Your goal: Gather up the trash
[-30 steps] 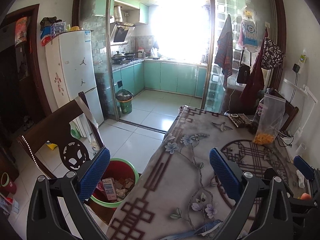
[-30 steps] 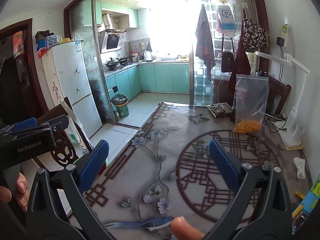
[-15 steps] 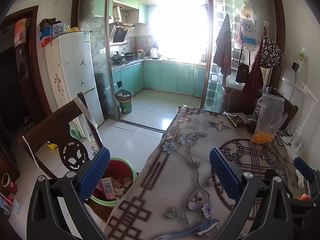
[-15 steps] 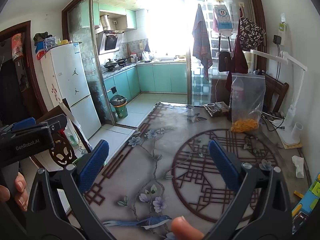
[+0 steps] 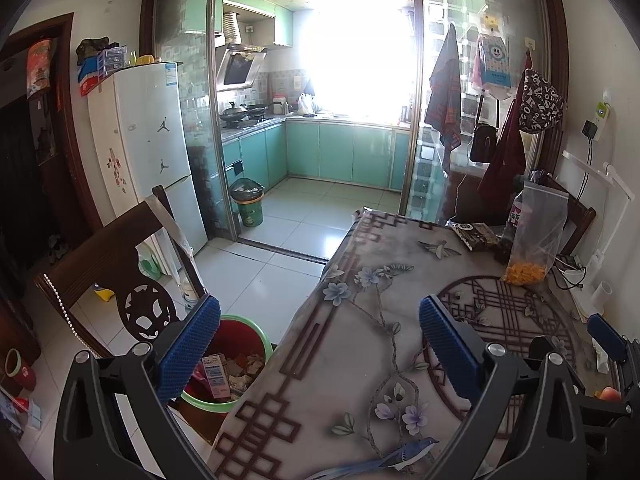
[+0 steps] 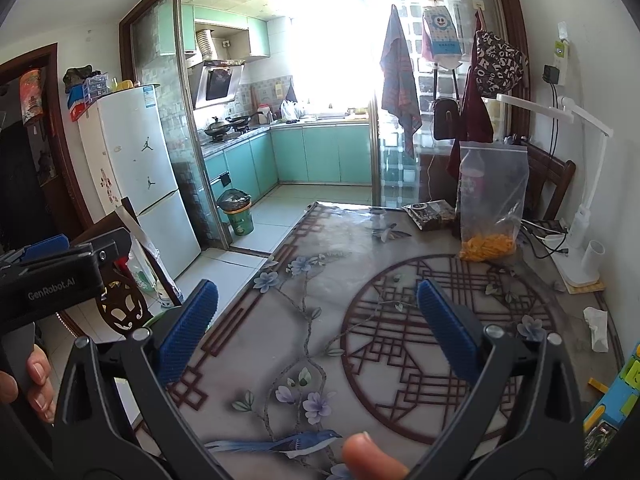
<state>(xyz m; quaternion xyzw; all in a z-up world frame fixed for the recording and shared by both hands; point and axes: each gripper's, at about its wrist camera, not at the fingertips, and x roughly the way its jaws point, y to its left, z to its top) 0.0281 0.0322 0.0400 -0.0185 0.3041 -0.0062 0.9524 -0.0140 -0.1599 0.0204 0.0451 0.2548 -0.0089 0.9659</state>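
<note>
Both views have crept a little closer over the table (image 6: 280, 344) since a second ago. I hold two grippers: my left gripper (image 5: 320, 344) and right gripper (image 6: 318, 328) each have jaws spread apart, gripping nothing. One crumpled white tissue (image 6: 596, 326) lies near the table's right edge, to the right of my right gripper's fingers. One red bin with a green rim (image 5: 240, 364), holding scraps, stands on the floor off the table's left edge, behind my left gripper's left finger.
</note>
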